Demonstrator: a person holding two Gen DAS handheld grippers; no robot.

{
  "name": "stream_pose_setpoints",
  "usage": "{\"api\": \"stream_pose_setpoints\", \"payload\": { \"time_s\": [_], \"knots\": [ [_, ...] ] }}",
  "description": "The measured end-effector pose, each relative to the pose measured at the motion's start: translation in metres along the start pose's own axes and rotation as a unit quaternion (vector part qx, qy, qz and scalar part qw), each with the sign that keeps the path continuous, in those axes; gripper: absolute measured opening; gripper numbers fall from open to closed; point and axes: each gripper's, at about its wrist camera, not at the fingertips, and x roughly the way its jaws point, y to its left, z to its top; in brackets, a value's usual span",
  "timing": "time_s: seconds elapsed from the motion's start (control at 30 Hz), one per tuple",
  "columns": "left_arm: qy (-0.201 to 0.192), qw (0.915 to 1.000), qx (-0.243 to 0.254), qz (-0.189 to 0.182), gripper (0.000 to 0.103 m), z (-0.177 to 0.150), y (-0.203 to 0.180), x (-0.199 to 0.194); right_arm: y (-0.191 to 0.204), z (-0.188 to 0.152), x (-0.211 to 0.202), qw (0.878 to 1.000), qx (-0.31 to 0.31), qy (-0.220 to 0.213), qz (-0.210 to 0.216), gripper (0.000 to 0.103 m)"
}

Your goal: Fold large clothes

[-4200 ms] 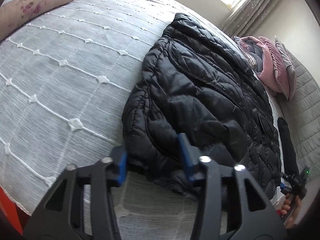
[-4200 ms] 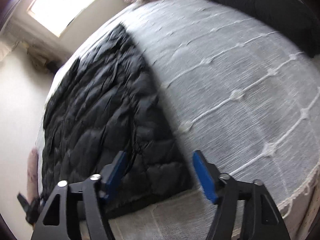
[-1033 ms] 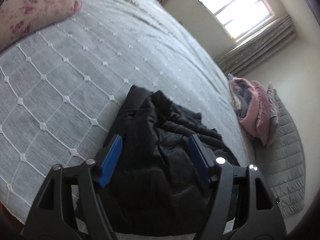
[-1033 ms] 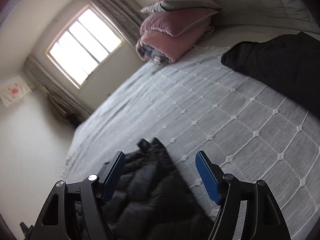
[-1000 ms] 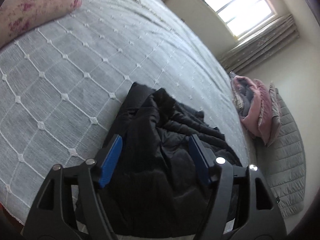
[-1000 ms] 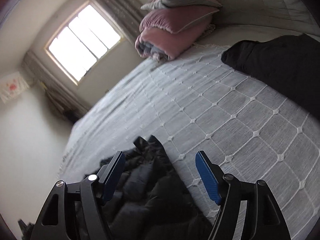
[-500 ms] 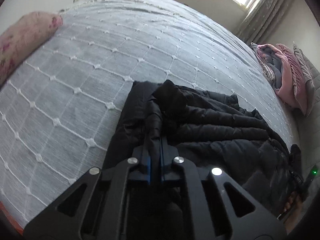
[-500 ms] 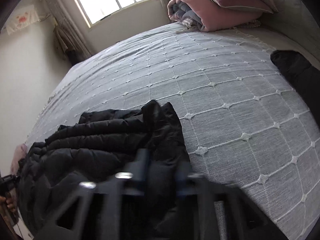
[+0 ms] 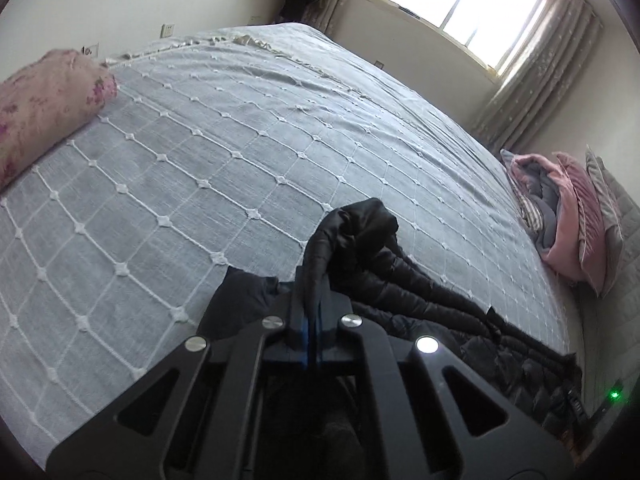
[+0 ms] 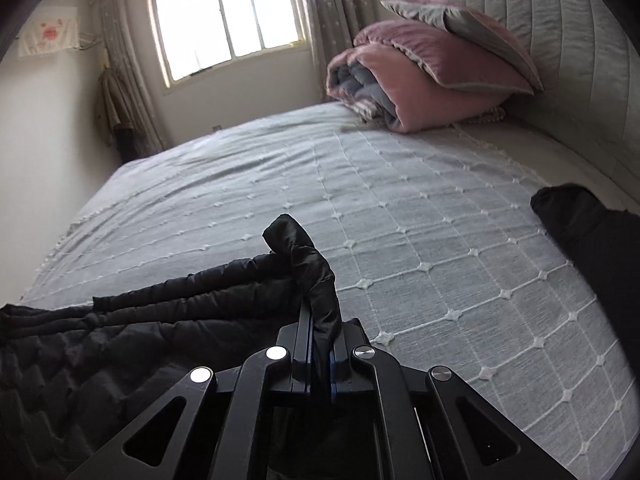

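The black puffer jacket (image 9: 420, 304) lies bunched on the bed (image 9: 240, 168), near the bed's front edge, with its quilted body trailing off to one side in long folds. In the right wrist view the jacket (image 10: 140, 320) spreads left of the jaws, its quilting plain in the lower left.

The left gripper (image 9: 311, 308) has just closed its jaws and now pinches an edge of the jacket; a dark hump of fabric rises out of the jaws and curls over above them. The right gripper (image 10: 318, 340) has likewise just closed, its jaws pinching another part of the jacket's edge, with a twisted tongue of black cloth standing up from between them. Both pieces of pinched cloth are lifted clear of the bed, while the rest of the jacket sags down onto the cover.

The bed wears a pale grey cover stitched in a white diamond pattern. Beyond the jacket, at the bed's far corner by the padded headboard (image 10: 580, 60), sits a rolled pink quilt (image 10: 420, 80) with a grey-and-pink pillow (image 10: 460, 20) on top. At the opposite end of the bed from the quilt lies a flowered pink bolster (image 9: 44, 108). Another dark garment (image 10: 588, 240) lies on the bed, well apart from the jacket, below the headboard. Behind the bed a bright window (image 10: 224, 20) is flanked by curtains (image 10: 328, 12).
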Motion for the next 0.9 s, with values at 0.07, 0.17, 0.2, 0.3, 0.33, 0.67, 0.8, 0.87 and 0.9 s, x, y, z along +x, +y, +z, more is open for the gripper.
{"api": "stream_pose_setpoints", "payload": {
  "time_s": [0.07,0.17,0.2,0.3,0.33,0.67,0.8,0.87,0.9],
  "knots": [
    [0.005,1.0,-0.003,0.007,0.003,0.0,0.003,0.019,-0.004,0.001,0.019,1.0,0.01,0.012,-0.007,0.005],
    [0.012,0.9997,0.005,0.022,0.003,0.001,0.003,0.042,-0.004,0.0,0.039,1.0,0.01,0.022,-0.019,0.005],
    [0.011,0.9993,0.016,0.032,0.003,-0.001,0.001,0.047,-0.002,0.0,0.044,0.999,0.006,0.026,-0.025,0.005],
    [0.012,0.9971,0.041,0.063,0.003,-0.009,-0.002,0.061,0.002,-0.004,0.056,0.999,0.001,0.034,-0.04,0.005],
    [0.012,0.9964,0.046,0.07,0.003,-0.012,-0.002,0.064,0.003,-0.005,0.06,0.998,0.001,0.037,-0.043,0.005],
    [0.016,0.9978,0.036,0.052,0.01,-0.015,0.007,0.074,0.009,-0.013,0.087,0.994,-0.001,0.07,-0.089,0.015],
    [0.005,0.9998,-0.009,0.016,0.021,-0.007,0.013,0.048,0.007,-0.011,0.075,0.991,0.022,0.08,-0.106,0.029],
    [-0.017,0.9996,-0.023,-0.004,0.034,-0.005,0.012,0.021,0.011,-0.004,0.055,0.991,0.027,0.074,-0.106,0.068],
    [-0.027,0.9994,-0.019,-0.008,0.041,-0.005,0.01,0.009,0.014,-0.001,0.045,0.993,0.025,0.063,-0.096,0.075]
  ]
}}
